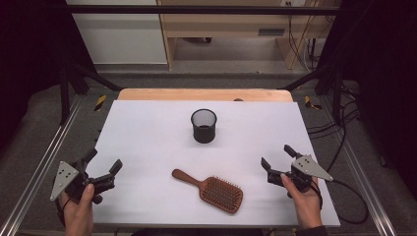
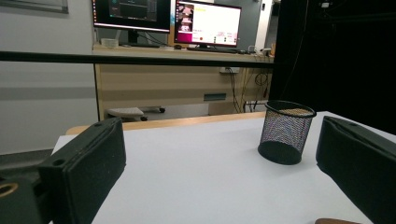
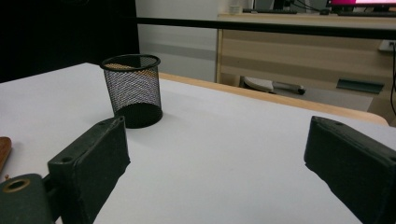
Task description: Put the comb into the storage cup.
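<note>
Hairbrush (image 1: 212, 191) lies near upright mesh cup (image 1: 203, 126), outside it.

No legible txt; monitors (image 2: 168, 18) too blurry.

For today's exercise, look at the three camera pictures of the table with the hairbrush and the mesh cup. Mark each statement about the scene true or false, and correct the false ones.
1. The wooden hairbrush lies flat on the white table. True.
2. The black mesh cup lies tipped on its side. False: it stands upright.
3. The left gripper is shut on the hairbrush's handle. False: its jaws stand open and hold nothing, apart from the brush.
4. The right gripper has open jaws with nothing between them. True.
5. The hairbrush stands inside the mesh cup. False: it lies on the table, nearer the person than the cup.
</note>
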`<state>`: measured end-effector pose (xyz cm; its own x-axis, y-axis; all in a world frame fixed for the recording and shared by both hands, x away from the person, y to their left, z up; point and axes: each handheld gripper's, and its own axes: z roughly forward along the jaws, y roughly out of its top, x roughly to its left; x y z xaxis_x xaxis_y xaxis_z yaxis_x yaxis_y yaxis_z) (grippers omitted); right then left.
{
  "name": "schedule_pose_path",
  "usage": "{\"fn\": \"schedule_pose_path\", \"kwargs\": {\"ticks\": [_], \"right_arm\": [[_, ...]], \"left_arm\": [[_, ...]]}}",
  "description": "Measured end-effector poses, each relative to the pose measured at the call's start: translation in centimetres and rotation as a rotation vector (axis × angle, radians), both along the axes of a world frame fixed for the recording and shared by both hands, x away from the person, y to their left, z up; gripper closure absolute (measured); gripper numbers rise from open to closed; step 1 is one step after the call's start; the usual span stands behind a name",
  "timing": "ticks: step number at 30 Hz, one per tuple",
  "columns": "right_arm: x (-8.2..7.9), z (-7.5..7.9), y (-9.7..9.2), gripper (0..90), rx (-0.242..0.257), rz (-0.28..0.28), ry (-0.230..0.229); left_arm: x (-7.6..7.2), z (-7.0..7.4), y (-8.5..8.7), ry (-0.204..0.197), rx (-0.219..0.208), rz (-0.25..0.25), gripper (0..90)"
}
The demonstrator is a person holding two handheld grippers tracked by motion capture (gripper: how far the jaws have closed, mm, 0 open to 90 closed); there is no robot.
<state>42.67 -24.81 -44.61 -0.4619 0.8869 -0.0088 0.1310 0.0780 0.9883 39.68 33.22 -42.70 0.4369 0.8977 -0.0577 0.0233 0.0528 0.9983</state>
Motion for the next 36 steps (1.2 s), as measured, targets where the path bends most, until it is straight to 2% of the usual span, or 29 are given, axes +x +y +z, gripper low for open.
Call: {"fn": "schedule_pose_path", "kwargs": {"ticks": [4, 8, 12, 15, 20, 23, 24, 25, 29, 32, 36], "right_arm": [[-0.3, 0.0, -0.1, 5.4, 0.029, -0.014, 0.036], [-0.9, 0.1, 0.5, 5.9, -0.009, -0.022, 0.052], [-1.4, 0.3, 1.0, 9.4, -0.015, -0.02, 0.068], [-1.6, 0.3, 1.3, 15.9, -0.028, 0.005, 0.089], [-1.8, 0.3, 1.7, 35.4, -0.04, 0.041, 0.141], [-2.0, 0.3, 1.9, 46.4, -0.058, 0.057, 0.136], [-2.0, 0.3, 1.9, 46.4, -0.058, 0.057, 0.136], [-2.1, 0.3, 2.0, 55.1, -0.064, 0.068, 0.142], [-2.4, 0.2, 2.2, 69.0, -0.076, 0.091, 0.148], [-2.7, 0.2, 2.6, 76.4, -0.091, 0.122, 0.143], [-3.0, -0.1, 3.3, 83.6, -0.13, 0.163, 0.164]], "left_arm": [[0.0, 0.0, 0.0, 0.005, 0.0, -0.004, 1.9], [0.0, 0.0, -0.2, 0.008, 0.009, -0.006, 1.8], [-0.1, 0.0, -0.2, 0.01, 0.02, 0.0, 1.8], [0.0, 0.0, -0.2, 0.012, 0.02, 0.002, 1.8], [0.0, 0.0, -0.2, 0.014, 0.012, -0.002, 1.8], [0.0, 0.0, -0.2, 0.014, 0.011, -0.003, 1.8], [0.0, 0.0, -0.2, 0.014, 0.011, -0.003, 1.8], [0.0, 0.0, -0.2, 0.013, 0.013, -0.003, 1.8], [-0.1, 0.0, -0.1, 0.014, 0.011, -0.001, 1.8], [-0.1, 0.0, -0.1, 0.014, 0.011, -0.001, 1.8], [-0.1, 0.0, -0.1, 0.012, 0.011, -0.004, 1.8]]}}
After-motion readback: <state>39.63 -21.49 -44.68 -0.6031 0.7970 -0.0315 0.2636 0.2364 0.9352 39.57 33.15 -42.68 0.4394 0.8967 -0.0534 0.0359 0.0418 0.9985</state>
